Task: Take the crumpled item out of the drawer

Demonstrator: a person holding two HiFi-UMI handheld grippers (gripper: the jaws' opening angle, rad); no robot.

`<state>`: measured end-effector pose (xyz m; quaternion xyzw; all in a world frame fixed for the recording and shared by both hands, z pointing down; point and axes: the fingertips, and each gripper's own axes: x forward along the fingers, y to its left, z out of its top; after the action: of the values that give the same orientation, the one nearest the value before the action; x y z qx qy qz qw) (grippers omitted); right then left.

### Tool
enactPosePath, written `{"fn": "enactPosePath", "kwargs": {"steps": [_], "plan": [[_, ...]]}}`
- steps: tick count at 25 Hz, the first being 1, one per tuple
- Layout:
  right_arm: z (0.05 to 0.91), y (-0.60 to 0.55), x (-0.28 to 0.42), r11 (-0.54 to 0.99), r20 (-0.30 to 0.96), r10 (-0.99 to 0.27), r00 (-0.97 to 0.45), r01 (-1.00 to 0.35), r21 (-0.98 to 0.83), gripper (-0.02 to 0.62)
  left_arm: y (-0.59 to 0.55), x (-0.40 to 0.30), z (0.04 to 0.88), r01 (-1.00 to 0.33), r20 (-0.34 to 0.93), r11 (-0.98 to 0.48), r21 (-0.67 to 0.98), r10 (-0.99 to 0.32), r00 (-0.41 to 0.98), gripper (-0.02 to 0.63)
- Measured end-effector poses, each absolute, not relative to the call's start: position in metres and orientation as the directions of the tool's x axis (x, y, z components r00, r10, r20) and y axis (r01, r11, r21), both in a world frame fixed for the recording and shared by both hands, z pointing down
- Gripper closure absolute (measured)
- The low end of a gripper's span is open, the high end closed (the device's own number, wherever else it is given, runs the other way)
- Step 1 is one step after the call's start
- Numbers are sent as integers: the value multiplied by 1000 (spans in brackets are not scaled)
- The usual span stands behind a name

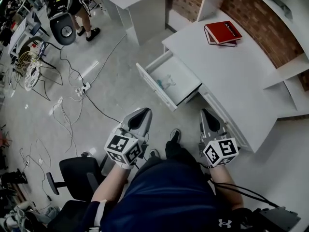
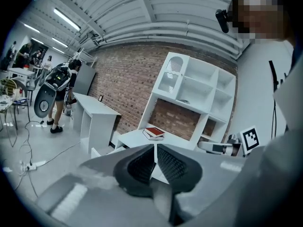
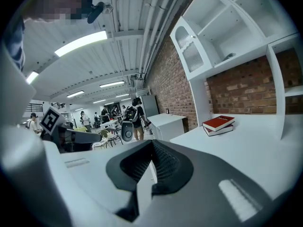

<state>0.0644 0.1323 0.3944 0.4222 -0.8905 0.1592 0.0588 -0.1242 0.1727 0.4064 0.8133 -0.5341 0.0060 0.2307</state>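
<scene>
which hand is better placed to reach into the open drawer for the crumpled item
Left, probably. The left tongs sit just outside the open drawer front, nearer the crumpled item; the right tongs are off beside the desk edge. Both are shut and empty.

The worktop (image 1: pixel 227 76) and its drawer (image 1: pixel 153 86) look like smooth, matt white laminate; the brick wall (image 1: pixel 263 18) at one o'clock is rough and red. Inside the drawer, the crumpled item (image 1: pixel 166 82) looks like thin clear film, and the floor (image 1: pixel 96 95) is glossy grey.

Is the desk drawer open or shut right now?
Open: the drawer stands pulled out from the desk, a pale crumpled item visible inside.
</scene>
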Motion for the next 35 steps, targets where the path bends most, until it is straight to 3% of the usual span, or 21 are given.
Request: {"fn": "enactPosePath", "kwargs": {"steps": [22,35], "plan": [[417,30,67,657,252,-644,-722,-692,-299,592,77,-103,412,-923,333,-256,287,-877,347,584],[437,-46,65,521,323,-733,-599,-799,-301,592,-34,-128,477,-896,465,-415,159,-769,439,584]]}}
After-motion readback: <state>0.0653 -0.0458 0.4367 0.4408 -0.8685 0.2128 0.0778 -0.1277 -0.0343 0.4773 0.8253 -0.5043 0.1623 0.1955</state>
